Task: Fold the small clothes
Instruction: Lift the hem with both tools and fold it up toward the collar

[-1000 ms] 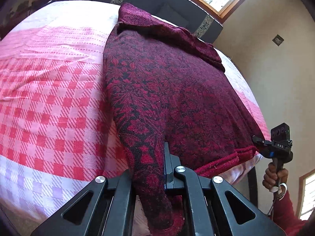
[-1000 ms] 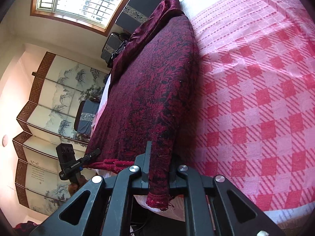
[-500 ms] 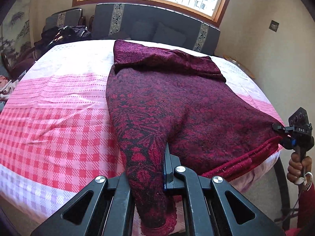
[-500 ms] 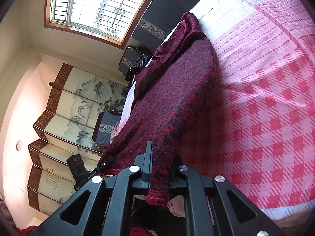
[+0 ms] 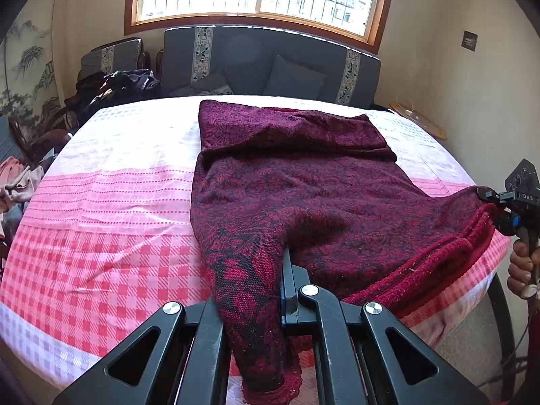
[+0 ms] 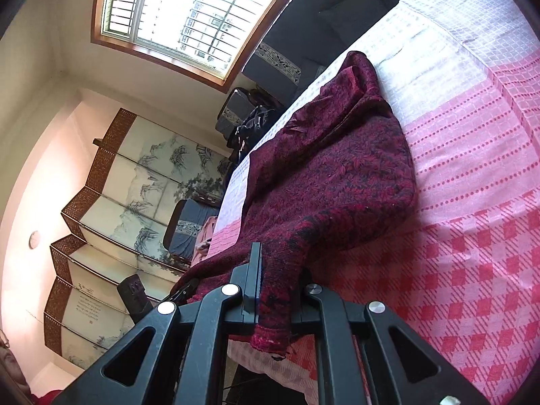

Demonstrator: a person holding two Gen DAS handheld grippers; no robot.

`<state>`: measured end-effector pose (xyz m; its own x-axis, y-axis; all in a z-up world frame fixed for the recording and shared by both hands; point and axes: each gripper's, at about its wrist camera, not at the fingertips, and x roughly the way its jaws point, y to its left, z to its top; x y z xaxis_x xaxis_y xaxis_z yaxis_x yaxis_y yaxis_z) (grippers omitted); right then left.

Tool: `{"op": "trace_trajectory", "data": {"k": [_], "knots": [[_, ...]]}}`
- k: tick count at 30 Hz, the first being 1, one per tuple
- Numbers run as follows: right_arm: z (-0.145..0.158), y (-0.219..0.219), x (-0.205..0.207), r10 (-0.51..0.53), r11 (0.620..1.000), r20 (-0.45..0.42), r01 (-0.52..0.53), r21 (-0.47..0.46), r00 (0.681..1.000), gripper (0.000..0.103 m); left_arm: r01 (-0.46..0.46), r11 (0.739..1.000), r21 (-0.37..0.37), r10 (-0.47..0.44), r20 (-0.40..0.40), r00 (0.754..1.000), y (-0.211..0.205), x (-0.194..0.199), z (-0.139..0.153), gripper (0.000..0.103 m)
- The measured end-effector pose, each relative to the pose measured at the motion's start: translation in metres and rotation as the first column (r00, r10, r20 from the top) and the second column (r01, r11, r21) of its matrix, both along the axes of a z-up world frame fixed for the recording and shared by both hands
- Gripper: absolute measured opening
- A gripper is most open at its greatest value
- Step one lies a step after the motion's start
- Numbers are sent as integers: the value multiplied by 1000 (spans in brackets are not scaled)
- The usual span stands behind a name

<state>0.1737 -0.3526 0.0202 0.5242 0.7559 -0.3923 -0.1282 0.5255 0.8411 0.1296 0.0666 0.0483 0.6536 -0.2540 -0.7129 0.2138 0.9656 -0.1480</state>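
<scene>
Fingers (image 5: 287, 280) of the left gripper (image 5: 270, 290) are pinched on one lower corner of a dark red knitted sweater (image 5: 303, 195), the cloth bunching between them and hanging past them toward the camera. From that corner the sweater spreads away over the surface, which wears a pink and white checked cloth (image 5: 101, 236); its far end lies doubled back on itself near the cloth's white far edge. To the left of the surface a heap of pale clothes (image 5: 17, 182) sits low, with dark bags (image 5: 114, 84) piled on a chair behind. A grey sofa (image 5: 270, 64) stands under the window beyond. At the right edge the right gripper (image 5: 492, 202) is closed on the other lower corner, lifting the ribbed hem off the cloth, a hand (image 5: 521, 266) around its handle.

In the right wrist view its fingers (image 6: 254, 276) clamp a fold of sweater (image 6: 337, 175) that drapes between them, with the left gripper (image 6: 189, 287) partly seen and a folding painted screen (image 6: 111, 209) to the left.
</scene>
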Motion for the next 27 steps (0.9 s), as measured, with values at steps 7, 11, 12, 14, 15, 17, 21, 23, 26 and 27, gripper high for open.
{"op": "trace_trajectory", "data": {"k": [7,11,12,14,15,17,21,23,26,27], "knots": [[14,-1,29,3,1000,21,-3,-29,1000,10,-14,1000,3,14,26,1000,0,28,9,5],[16,-4,44,-6,999,20,6,-32,1000,10,-27,999,-18,27,26,999,1,44,12,5],[16,-4,47,-7,999,19,8,-32,1000,10,-29,999,-27,29,21,999,2,48,12,5],[17,-4,52,-8,999,19,9,-32,1000,10,-33,999,-40,33,13,999,4,54,11,5],[17,-4,54,-8,999,20,8,-34,1000,10,-36,999,-40,37,12,999,4,57,11,5],[18,-4,57,-5,999,23,6,-41,1000,10,-39,998,-41,39,8,999,4,62,10,5],[18,-2,68,-3,999,24,5,-48,1000,10,-47,998,-46,47,1,999,3,72,9,5],[20,-2,74,-3,999,25,4,-51,1000,10,-56,997,-58,56,-5,998,4,79,9,5],[21,-1,85,-3,999,27,5,-54,1000,10,-71,994,-84,69,-24,997,8,91,7,5],[21,-1,90,-5,998,26,7,-57,1000,10,-75,993,-96,72,-33,997,9,96,7,5]]}}
